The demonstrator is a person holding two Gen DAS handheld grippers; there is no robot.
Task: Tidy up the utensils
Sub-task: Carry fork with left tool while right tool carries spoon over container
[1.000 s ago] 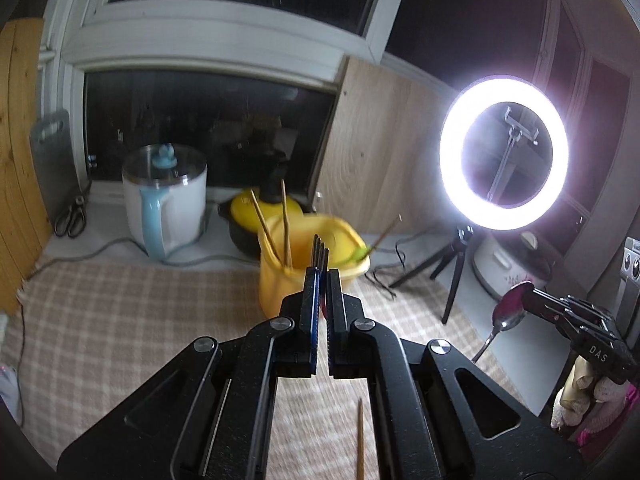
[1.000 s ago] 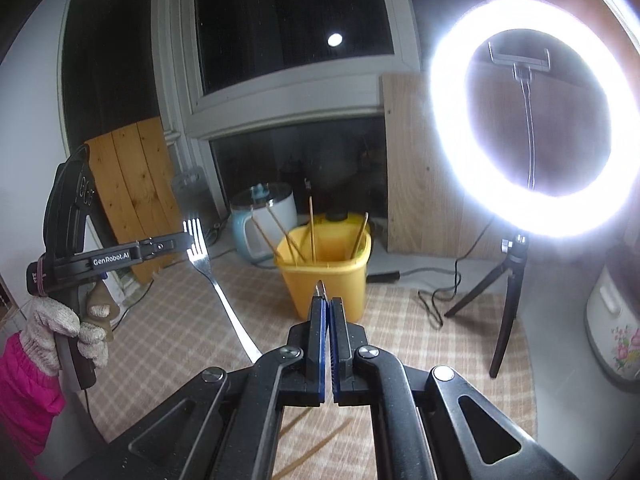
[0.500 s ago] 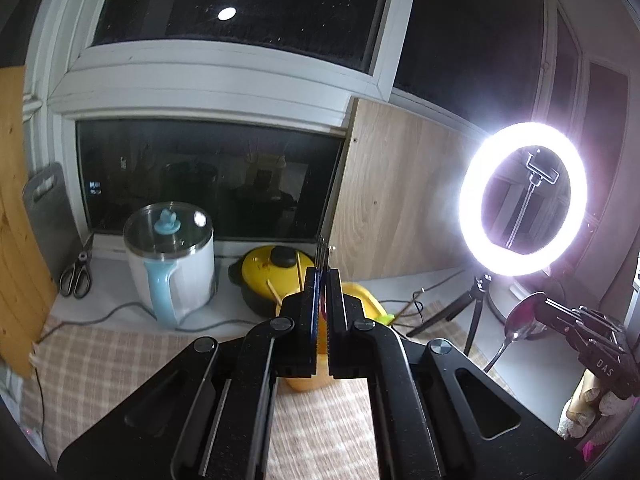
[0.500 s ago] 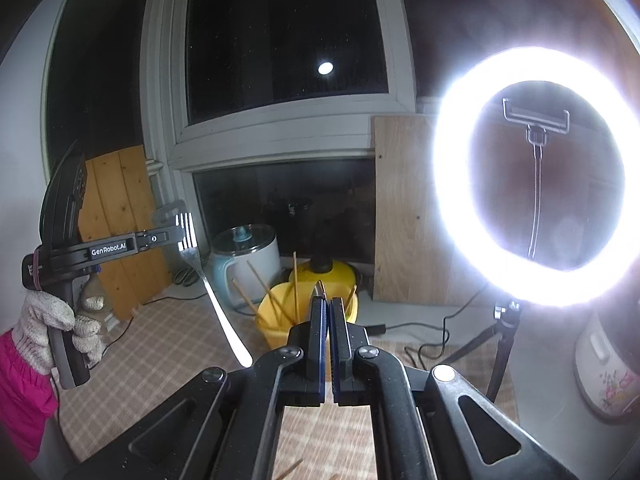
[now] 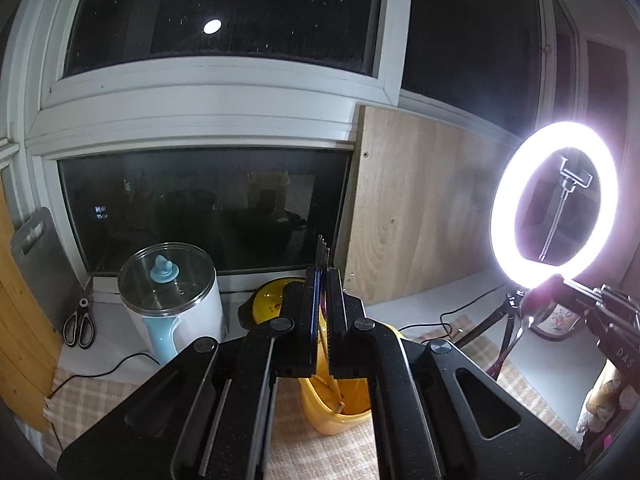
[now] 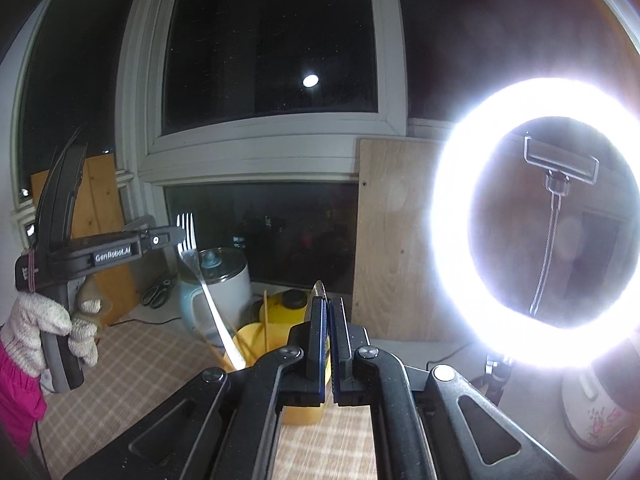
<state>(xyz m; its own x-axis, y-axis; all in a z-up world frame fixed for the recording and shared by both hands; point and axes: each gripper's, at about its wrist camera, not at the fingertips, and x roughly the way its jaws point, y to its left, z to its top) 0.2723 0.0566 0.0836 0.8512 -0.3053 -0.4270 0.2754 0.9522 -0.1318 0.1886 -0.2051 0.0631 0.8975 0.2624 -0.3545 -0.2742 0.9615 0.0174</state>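
Left gripper point(image 6: 182, 240) — fingers clenched on one fork point(image 6: 208, 284), tines up, handle hanging over the yellow bin point(image 5: 340, 404) on the desk. Right gripper point(image 5: 560, 292) — fingers clenched on one spoon point(image 5: 532, 312), right of the bin. Centre each handle over the opening, lower it, then release. Chopsticks in the bin: at least two.

Black matte left gripper point(image 6: 182, 236) lettered "GenRobot.AI", round silver screws, white knit glove point(image 6: 48, 336), magenta sleeve, right gripper point(image 5: 560, 284) marked possibly "DAS".
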